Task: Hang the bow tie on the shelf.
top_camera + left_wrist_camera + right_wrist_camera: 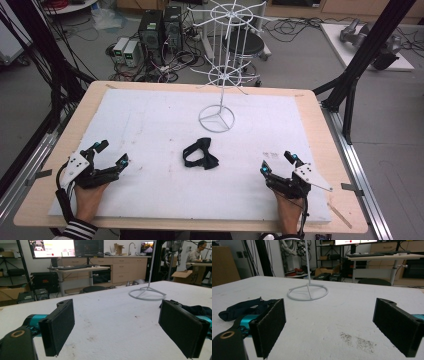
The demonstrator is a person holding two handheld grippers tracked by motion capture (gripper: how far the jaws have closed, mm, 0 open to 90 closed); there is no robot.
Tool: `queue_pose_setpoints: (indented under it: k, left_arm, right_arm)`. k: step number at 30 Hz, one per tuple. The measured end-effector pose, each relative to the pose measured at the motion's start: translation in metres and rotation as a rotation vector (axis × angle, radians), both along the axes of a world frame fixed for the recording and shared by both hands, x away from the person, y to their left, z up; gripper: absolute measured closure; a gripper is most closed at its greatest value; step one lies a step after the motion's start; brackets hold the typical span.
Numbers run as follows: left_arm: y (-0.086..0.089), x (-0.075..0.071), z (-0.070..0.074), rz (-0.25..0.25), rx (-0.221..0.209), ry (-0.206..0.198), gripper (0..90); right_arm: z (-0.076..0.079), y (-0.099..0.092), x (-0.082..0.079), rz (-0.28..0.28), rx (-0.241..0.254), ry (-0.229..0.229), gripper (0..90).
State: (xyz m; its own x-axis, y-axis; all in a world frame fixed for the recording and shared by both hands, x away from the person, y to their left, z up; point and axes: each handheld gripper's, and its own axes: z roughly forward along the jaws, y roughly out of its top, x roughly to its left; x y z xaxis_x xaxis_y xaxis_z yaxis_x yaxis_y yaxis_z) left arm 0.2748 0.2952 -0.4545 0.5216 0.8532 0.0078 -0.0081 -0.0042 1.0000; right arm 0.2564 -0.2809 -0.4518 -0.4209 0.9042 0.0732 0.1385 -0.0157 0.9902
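Note:
A black bow tie (200,154) lies on the white board in the middle of the table, between the two hands. It shows behind the right jaw in the left gripper view (197,310) and behind the left jaw in the right gripper view (244,307). My left gripper (111,154) rests at the near left, open, nothing between its jaws (116,327). My right gripper (278,163) rests at the near right, also open and empty (332,327). A white wire rack (225,60) stands behind the bow tie on a ring base (147,293) (307,292).
The white board (150,115) covers most of the wooden table (320,130). Black frame posts (365,55) rise at both sides. Computers and cables lie on the floor beyond the far edge. A dark smudge (359,341) marks the board near my right gripper.

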Motion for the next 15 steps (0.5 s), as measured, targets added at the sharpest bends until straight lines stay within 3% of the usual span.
queue_pose_setpoints:
  k: [15]
  left_arm:
    - [-0.0003,-0.0002,0.0000,0.003,0.005,-0.002,13.8]
  right_arm:
    - [0.0001,-0.0002,0.0013,0.001,-0.010,0.002,10.2]
